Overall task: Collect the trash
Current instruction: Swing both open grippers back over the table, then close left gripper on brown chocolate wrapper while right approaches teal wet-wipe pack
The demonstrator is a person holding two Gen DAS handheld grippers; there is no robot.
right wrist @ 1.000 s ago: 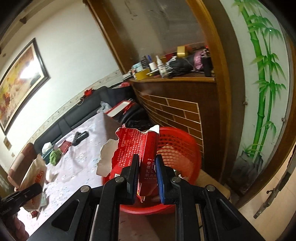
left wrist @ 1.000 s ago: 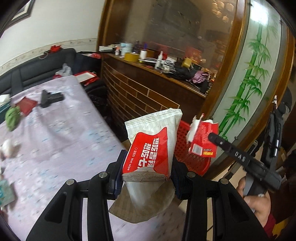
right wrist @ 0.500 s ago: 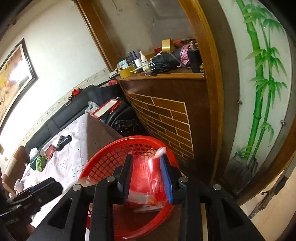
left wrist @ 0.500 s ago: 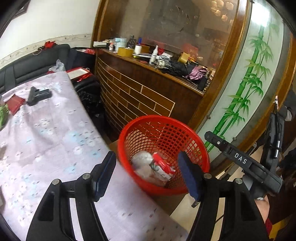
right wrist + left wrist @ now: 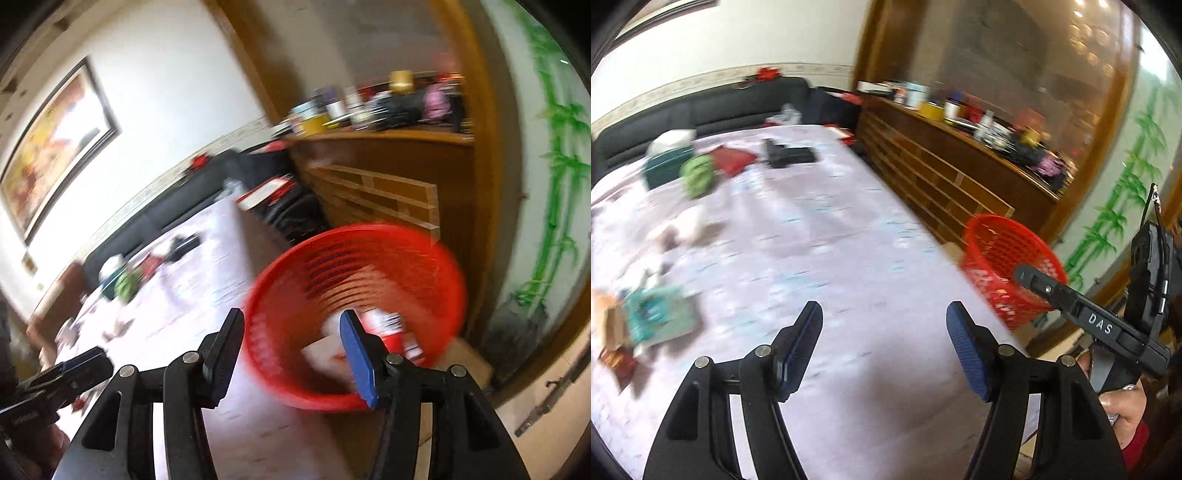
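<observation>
Right, both grippers empty. Left gripper (image 5: 884, 325) jaws spread wide, nothing between, over the near part of the table (image 5: 820, 236). Right gripper (image 5: 291, 332) also wide open, holding nothing, above the near rim of the red basket (image 5: 436, 258), which sits off the table's right edge w/ wrappers already in the bottom. Looks like the gap between a drop and the next pick.

More trash to fetch, judging by the cloth: teal packet (image 5: 661, 314) and a small red wrapper (image 5: 618, 363) near-left, crumpled white bit (image 5: 690, 229) mid-left, green wad (image 5: 698, 177) far-left. Frames smeared, so IDs approx.

Next move prob. calls for left gripper to reach left for the teal packet, lying flat, so a low pinch at one edge.

Also about: black item (image 5: 788, 155) and teal box (image 5: 666, 166) far side, maybe not trash. Sofa (image 5: 701, 107) behind, cluttered wooden counter (image 5: 960, 166) far-right. Nothing blocks the way.
</observation>
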